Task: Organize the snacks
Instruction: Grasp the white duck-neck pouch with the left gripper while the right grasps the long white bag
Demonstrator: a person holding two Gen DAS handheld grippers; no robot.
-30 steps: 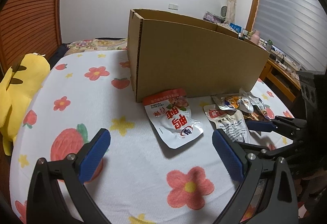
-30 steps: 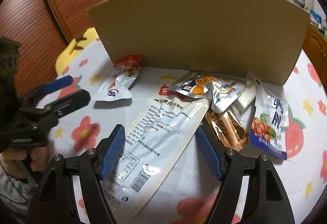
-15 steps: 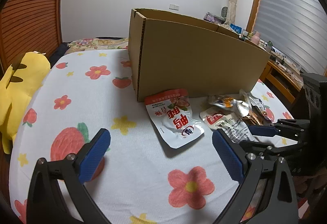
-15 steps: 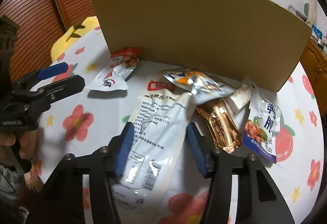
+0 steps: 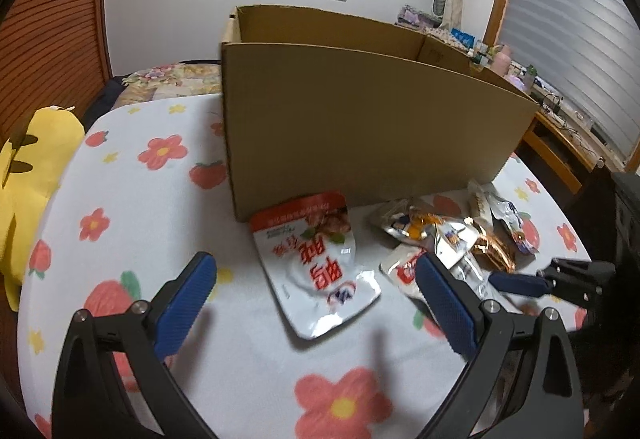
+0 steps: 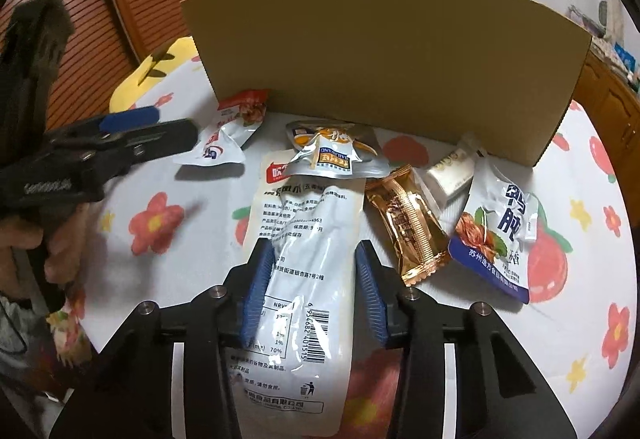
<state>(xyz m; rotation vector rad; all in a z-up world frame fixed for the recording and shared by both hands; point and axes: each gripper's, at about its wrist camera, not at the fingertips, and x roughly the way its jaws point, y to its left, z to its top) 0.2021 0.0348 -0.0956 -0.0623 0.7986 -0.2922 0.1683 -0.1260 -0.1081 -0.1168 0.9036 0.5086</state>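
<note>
Now | your right gripper (image 6: pixel 316 279) closing, pads pressing the long white packet (image 6: pixel 308 271) at lower centre | your left gripper (image 5: pixel 316 295) spread wide, empty, over the red-topped pouch (image 5: pixel 316 263) | cardboard box (image 5: pixel 360 127) behind

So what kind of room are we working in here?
Most likely a bedroom at home. The snacks and cardboard box sit on a soft flower-print cover like a bed's, a yellow plush toy lies at its edge, and a cluttered wooden desk stands under a blinded window.
</note>
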